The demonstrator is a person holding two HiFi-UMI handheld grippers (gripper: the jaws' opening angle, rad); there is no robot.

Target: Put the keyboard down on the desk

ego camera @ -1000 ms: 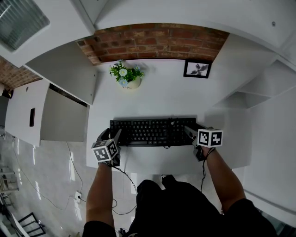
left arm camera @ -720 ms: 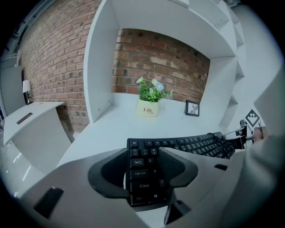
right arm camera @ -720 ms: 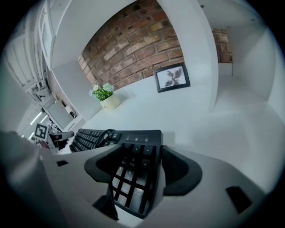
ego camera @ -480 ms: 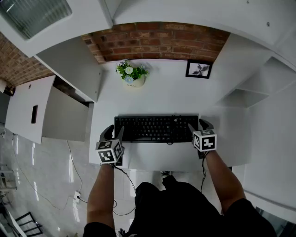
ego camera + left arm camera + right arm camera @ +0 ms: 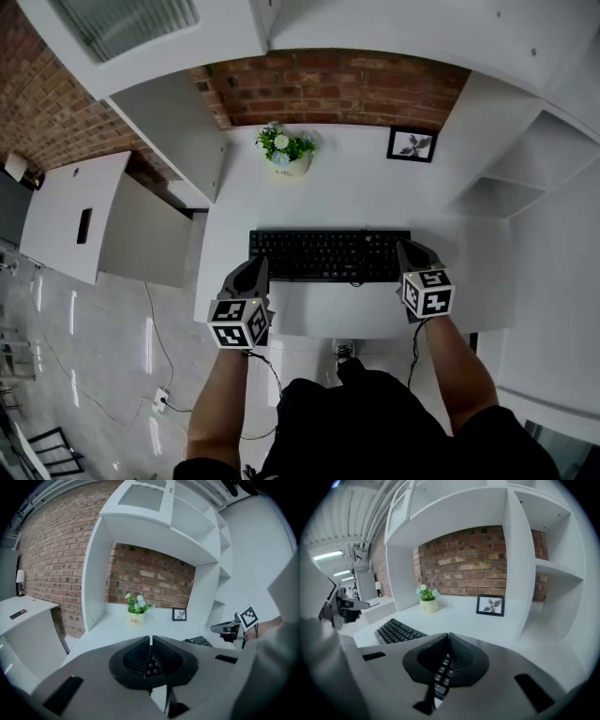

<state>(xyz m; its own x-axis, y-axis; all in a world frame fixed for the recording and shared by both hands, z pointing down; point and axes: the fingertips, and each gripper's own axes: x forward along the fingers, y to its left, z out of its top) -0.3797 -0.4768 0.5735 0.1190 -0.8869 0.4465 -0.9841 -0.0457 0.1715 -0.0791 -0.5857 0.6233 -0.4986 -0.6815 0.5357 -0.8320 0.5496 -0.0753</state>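
- The keyboard [image 5: 328,255] lies flat on the white desk [image 5: 347,192], near its front edge and square to it. A small flower pot [image 5: 284,156] and a picture frame [image 5: 412,144] stand well behind it against the brick wall.
- The left gripper [image 5: 259,268] sits over the keyboard's front left corner. Its jaws are closing and all but together, with only a thin slit at the tips. In the left gripper view a few keys show low in the gap behind the tips, so the keyboard lies under the jaws, not between the pads.
- The right gripper [image 5: 406,249] sits at the keyboard's right end with its jaws together, tips meeting. Here too keys show through the gap beneath them, and nothing looks clamped.
- As things lie, the keyboard appears to be already down on the desk, with neither gripper carrying it.
- The keyboard is probably stiff, fairly light and long, so one end would sag and swing if it were lifted by the other alone.
- The best hold is likely one gripper at each short end, on the solid frame.
- Keycaps give under pressure and could pop off, so they are a poor place to grip.
- The smooth plastic may slip in a light pinch.
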